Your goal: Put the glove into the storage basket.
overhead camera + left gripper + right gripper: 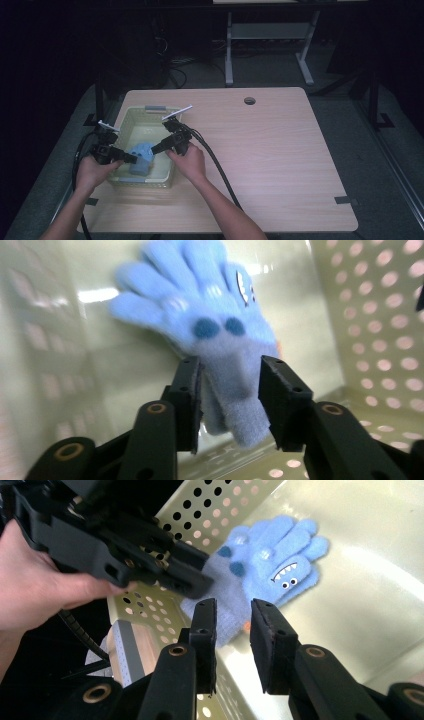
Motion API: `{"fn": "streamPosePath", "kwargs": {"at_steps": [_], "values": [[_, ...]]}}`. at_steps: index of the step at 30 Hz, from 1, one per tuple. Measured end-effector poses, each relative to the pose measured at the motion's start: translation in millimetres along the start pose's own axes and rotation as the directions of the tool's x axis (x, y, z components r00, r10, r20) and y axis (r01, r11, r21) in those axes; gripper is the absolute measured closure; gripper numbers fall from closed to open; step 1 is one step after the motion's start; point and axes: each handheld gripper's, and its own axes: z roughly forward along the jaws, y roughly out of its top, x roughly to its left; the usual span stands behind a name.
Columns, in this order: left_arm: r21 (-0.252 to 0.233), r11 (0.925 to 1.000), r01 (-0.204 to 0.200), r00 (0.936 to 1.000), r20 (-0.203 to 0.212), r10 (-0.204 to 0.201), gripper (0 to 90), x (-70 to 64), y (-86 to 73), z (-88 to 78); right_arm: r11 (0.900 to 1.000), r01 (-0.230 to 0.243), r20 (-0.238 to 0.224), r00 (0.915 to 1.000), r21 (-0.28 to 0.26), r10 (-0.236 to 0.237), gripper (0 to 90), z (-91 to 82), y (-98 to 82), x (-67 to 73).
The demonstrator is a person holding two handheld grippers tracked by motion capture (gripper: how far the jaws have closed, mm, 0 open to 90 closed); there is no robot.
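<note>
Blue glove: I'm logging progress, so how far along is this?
Done: the blue glove lies inside the basket. In hand: the left gripper straddles its grey cuff without pinching; the right gripper hovers open beside it. Left, probably: pulling both grippers out.

Room: dark around the lit table [260, 150].
Glare: white streaks on the basket [320, 315] floor beside the glove [200, 315].
Focus: glove fingers soft, basket holes blurred.
</note>
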Motion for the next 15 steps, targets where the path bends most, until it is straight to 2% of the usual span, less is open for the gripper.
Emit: {"fn": "streamPosePath", "kwargs": {"at_steps": [1,2,3,5,9,10,12,14,15], "values": [[-0.019,0.9998,-0.002,1.0000,-0.003,0.002,63.7,0.1,0.4,-3.7,1.000,0.001,-0.003,1.0000,-0.001,-0.001,72.0,-0.9,-0.1,0.3],[-0.042,0.9988,-0.023,0.9994,-0.028,0.022,64.7,-3.1,1.1,-7.4,1.000,0.002,-0.001,1.0000,-0.001,-0.002,71.8,-1.8,-0.3,0.5],[-0.042,0.9988,-0.023,0.9994,-0.028,0.022,69.1,-3.1,1.1,-7.4,1.000,0.002,-0.001,1.0000,-0.001,-0.002,71.8,-1.8,-0.3,0.5],[-0.040,0.9978,-0.053,0.9979,-0.039,0.051,71.1,-7.9,2.3,-6.0,1.000,0.002,0.001,1.0000,-0.008,-0.002,71.6,-4.0,-1.1,-0.1],[0.037,0.9967,-0.073,0.9947,-0.070,0.075,72.4,-13.0,8.3,8.0,1.000,0.003,-0.003,1.0000,-0.014,-0.003,71.3,-7.8,-1.7,-1.0],[0.033,0.9982,-0.050,0.9959,-0.073,0.052,72.4,-15.7,9.3,13.9,1.000,0.005,-0.001,1.0000,-0.014,-0.005,71.2,-8.6,-1.7,-1.0],[0.078,0.9948,-0.065,0.9928,-0.096,0.073,72.4,-16.2,11.9,21.2,1.000,0.000,-0.003,1.0000,-0.022,0.000,70.9,-9.8,-1.9,-0.5],[0.118,0.9911,-0.062,0.9912,-0.110,0.075,71.5,-17.2,13.7,29.4,1.000,0.006,0.001,1.0000,-0.024,-0.006,70.6,-10.9,-2.0,-0.5],[0.119,0.9913,-0.056,0.9919,-0.107,0.069,70.9,-17.5,14.0,30.9,1.000,0.007,-0.001,1.0000,-0.022,-0.007,70.5,-12.1,-2.0,-0.2]]}}
